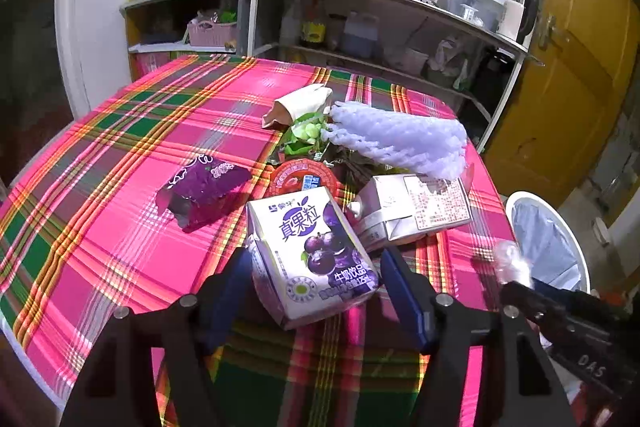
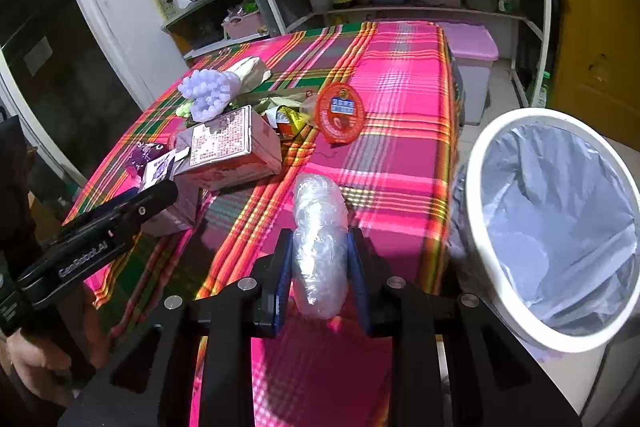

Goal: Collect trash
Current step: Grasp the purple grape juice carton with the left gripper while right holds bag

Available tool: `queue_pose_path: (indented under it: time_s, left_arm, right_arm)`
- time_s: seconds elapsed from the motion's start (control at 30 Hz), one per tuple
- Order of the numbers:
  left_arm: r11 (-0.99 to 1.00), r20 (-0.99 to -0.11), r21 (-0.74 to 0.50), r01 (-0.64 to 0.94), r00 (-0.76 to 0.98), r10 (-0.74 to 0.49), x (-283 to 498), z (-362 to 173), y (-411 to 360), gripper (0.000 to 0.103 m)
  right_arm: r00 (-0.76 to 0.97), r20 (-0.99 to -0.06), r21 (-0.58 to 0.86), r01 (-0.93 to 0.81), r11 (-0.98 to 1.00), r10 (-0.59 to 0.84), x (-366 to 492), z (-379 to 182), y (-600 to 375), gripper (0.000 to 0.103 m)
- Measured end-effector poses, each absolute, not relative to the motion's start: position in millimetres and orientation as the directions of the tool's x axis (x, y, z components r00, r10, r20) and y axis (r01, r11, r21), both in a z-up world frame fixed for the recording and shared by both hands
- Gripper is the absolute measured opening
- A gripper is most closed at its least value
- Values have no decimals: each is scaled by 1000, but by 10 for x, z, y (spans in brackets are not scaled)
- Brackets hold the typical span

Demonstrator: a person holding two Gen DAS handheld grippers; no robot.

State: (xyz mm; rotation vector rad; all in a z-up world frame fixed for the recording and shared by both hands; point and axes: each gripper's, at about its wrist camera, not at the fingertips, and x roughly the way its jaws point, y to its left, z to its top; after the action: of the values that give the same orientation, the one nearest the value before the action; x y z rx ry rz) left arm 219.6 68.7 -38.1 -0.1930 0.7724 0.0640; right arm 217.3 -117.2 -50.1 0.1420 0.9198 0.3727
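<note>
1. The right hand-held gripper [image 2: 320, 267] pinches a crumpled clear plastic wrap [image 2: 319, 247] between its blue pads, lifted off the tabletop [image 2: 400, 155], presumably so it can swing to the bin.
2. The white trash bin [image 2: 476, 227], lined with a pale bag, stands just beside the tabletop's edge, within easy reach.
3. The left hand-held gripper [image 1: 316, 279] is spread, its fingers flanking the purple milk carton [image 1: 312, 255]; contact is unclear, probably lining up a grasp.
4. More trash waits behind: a foam net [image 1: 400, 137], a red lid [image 1: 302, 177] and a purple wrapper [image 1: 208, 187].
</note>
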Motion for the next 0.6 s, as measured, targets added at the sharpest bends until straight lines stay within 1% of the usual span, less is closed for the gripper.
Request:
queue_pose_path:
  time_s: [0.07, 0.1, 0.17, 0.43, 0.6]
  left_arm:
    - [982, -695, -132, -133, 719, 4, 2161, -370, 676, 63]
    - [983, -693, -126, -134, 721, 9, 2138, -364, 676, 58]
    - [985, -691, -110, -135, 723, 22, 2100, -344, 673, 57]
    - [987, -695, -97, -126, 718, 23, 1989, -309, 689, 54]
    - [991, -676, -102, -88, 736, -4, 1806, -218, 623, 53]
  right_arm:
    - [552, -747, 276, -250, 928, 371, 2131, -485, -1211, 28]
    - [556, -745, 275, -248, 929, 369, 2110, -476, -1231, 28]
    - [562, -742, 274, -242, 931, 365, 2065, -452, -1279, 28]
    - [584, -730, 278, -220, 935, 355, 1932, -383, -1443, 28]
    - [606, -718, 271, -208, 940, 341, 1838, -335, -1560, 28]
